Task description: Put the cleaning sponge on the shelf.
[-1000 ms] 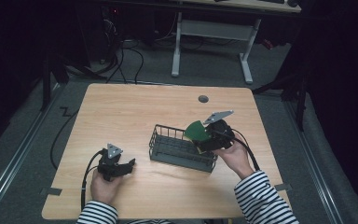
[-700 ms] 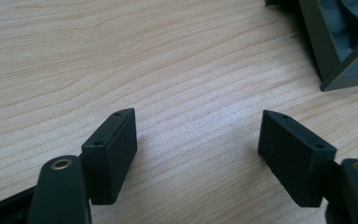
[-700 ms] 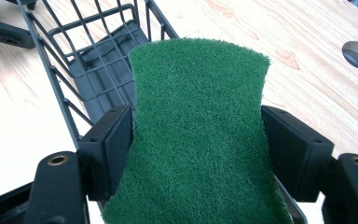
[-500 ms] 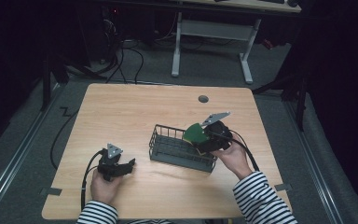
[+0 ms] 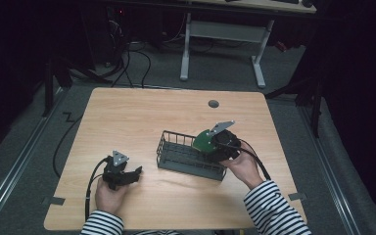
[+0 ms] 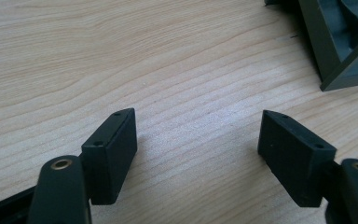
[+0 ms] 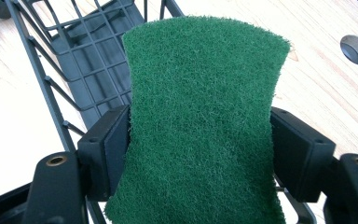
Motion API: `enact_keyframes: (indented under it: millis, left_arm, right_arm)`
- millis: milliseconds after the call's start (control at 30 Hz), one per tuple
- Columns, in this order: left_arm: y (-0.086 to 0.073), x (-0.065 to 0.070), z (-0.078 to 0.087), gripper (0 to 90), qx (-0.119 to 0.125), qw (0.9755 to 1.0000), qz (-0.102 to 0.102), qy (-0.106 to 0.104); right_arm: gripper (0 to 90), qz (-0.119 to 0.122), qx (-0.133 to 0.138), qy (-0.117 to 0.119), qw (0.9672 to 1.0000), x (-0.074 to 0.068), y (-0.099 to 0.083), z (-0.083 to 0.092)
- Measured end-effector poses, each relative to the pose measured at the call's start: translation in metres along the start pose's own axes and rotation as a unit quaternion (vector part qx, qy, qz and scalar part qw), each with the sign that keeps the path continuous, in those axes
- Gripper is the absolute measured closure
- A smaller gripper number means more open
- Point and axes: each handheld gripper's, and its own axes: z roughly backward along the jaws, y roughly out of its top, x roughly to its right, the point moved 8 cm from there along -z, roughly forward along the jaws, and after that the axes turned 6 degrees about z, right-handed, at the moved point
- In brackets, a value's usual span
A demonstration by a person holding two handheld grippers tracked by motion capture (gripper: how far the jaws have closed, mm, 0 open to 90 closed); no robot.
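Note:
A green scouring pad (image 7: 205, 70) stands upright between the jaws of my right gripper (image 7: 200, 144), which is shut on it; the pad's sides are pinched in at the waist. In the high view the pad (image 5: 203, 141) hangs over the right end of a dark wire basket (image 5: 186, 156), tilted, with the right gripper (image 5: 210, 144) behind it. The basket's grid floor (image 7: 74, 60) lies below the pad. My left gripper (image 5: 133, 173) rests on the table at the front left, open, nothing between its jaws (image 6: 198, 140).
The wooden table (image 5: 142, 117) has a round cable hole (image 5: 213, 104) near its far edge, also in the right gripper view as the hole (image 7: 356, 49). A corner of the basket (image 6: 340, 46) sits beyond the left gripper. Cables trail from both grippers toward the front edge.

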Motion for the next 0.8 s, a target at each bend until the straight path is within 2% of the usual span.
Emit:
enact_keyframes:
  millis: [200, 300, 467, 600, 800]
  left_arm:
    - [0.000, 0.000, 0.000, 28.8, 0.000, 1.0000, 0.000, 0.000]
    - [0.000, 0.000, 0.000, 28.8, -0.001, 1.0000, -0.001, 0.000]
    - [0.000, 0.000, 0.000, 28.7, -0.001, 1.0000, -0.001, 0.000]
    - [0.000, 0.000, 0.000, 28.8, 0.000, 1.0000, 0.000, 0.000]
    - [0.000, 0.000, 0.000, 28.8, 0.000, 1.0000, 0.001, 0.000]
  right_arm:
    - [25.7, -0.004, 0.003, 0.006, 1.0000, -0.001, -0.001, 0.001]
    - [25.7, -0.019, 0.007, 0.020, 0.9996, -0.001, -0.005, 0.000]
    - [27.8, -0.026, 0.013, 0.030, 0.9991, -0.002, -0.006, 0.000]
    - [30.3, -0.026, 0.026, 0.034, 0.9987, -0.002, -0.002, 0.002]
    - [33.7, -0.048, 0.055, 0.030, 0.9968, 0.003, -0.002, 0.013]
